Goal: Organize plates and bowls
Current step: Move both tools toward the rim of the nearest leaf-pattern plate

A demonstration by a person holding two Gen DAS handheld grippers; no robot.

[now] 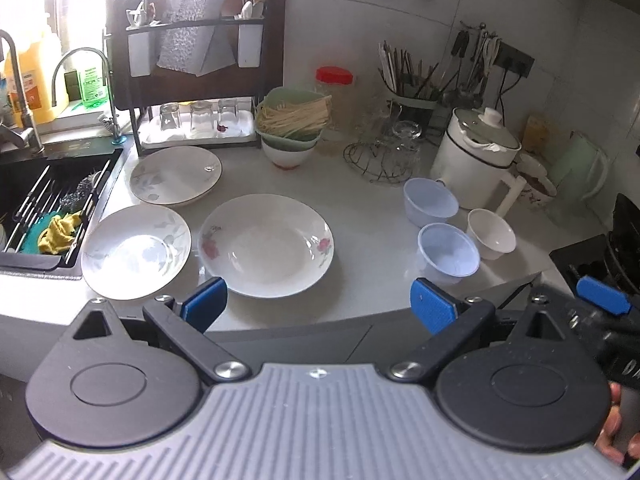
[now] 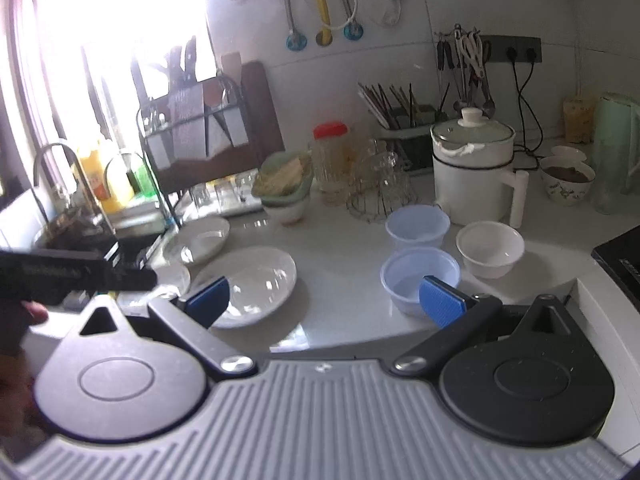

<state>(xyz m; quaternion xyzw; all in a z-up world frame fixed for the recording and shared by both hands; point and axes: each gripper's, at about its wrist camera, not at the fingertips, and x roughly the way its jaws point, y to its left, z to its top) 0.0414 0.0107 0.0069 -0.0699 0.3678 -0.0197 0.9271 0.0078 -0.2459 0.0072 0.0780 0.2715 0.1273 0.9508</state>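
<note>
White china and pale plastic are spread over the desk (image 1: pixel 360 208), nothing stacked yet, and both tools hang short of its near edge with jaws wide and empty. Straight ahead of the left tool (image 1: pixel 318 300) lies the pink-flowered plate (image 1: pixel 266 244); off its left finger sits a grey-leaf plate (image 1: pixel 136 250), with a second grey-leaf plate (image 1: pixel 176 175) further ahead near the dish rack (image 1: pixel 192 80). Ahead of the right tool (image 2: pixel 334 300), just past its right finger, stands the near blue bowl (image 2: pixel 412 272), the far blue bowl (image 2: pixel 418 226) behind it and the white bowl (image 2: pixel 490 248) to the right; all three look empty, as do the plates. The main risk, I judge, is the plates themselves — glazed, shallow and flat on a smooth desk, so a finger may fail to get under a rim and simply push the plate toward the sink (image 1: pixel 52 200) or into its neighbour. A pinch on one rim could also let a plate tilt and slip out. The light plastic bowls may skate or tip rather than be gripped, and the white pot (image 1: pixel 472 164) stands close behind them, so a long reach could knock it. Further ahead a green bowl (image 1: pixel 294 120) holds pale dry strips — noodles, perhaps — atop a white bowl with a red base (image 1: pixel 288 156).
</note>
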